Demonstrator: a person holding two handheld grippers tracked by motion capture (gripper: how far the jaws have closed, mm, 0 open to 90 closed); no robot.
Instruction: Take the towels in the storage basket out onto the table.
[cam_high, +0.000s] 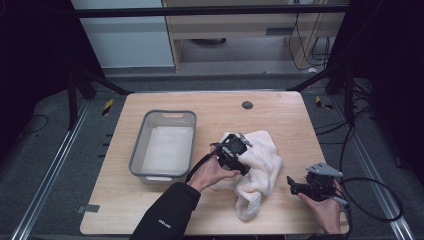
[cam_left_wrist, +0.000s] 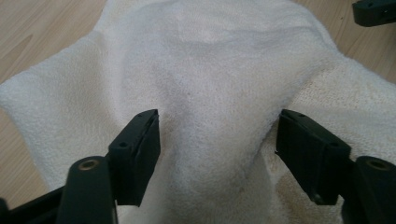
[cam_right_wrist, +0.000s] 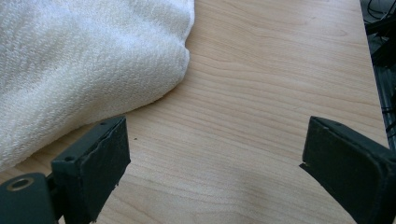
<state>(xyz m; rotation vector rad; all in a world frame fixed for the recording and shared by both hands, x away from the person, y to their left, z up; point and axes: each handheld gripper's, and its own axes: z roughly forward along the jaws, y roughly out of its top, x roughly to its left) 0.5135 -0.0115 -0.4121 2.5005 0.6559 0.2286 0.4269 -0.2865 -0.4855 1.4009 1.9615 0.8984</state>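
A cream towel (cam_high: 257, 162) lies crumpled on the wooden table (cam_high: 280, 115), right of a grey bin (cam_high: 163, 145). The left gripper (cam_high: 235, 150) hovers over the towel, jaws spread either side of a raised fold. The right gripper (cam_high: 312, 185), jaws also spread, sits over bare wood just right of the towel. White writing on the dark sleeve (cam_high: 165, 217) is too small to read.

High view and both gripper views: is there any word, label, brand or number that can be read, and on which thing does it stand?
None can be read.
Sleeve: a small white mark is printed near the cuff, too small and blurred to read.
Towel, bin, table, left gripper, right gripper: no text visible.
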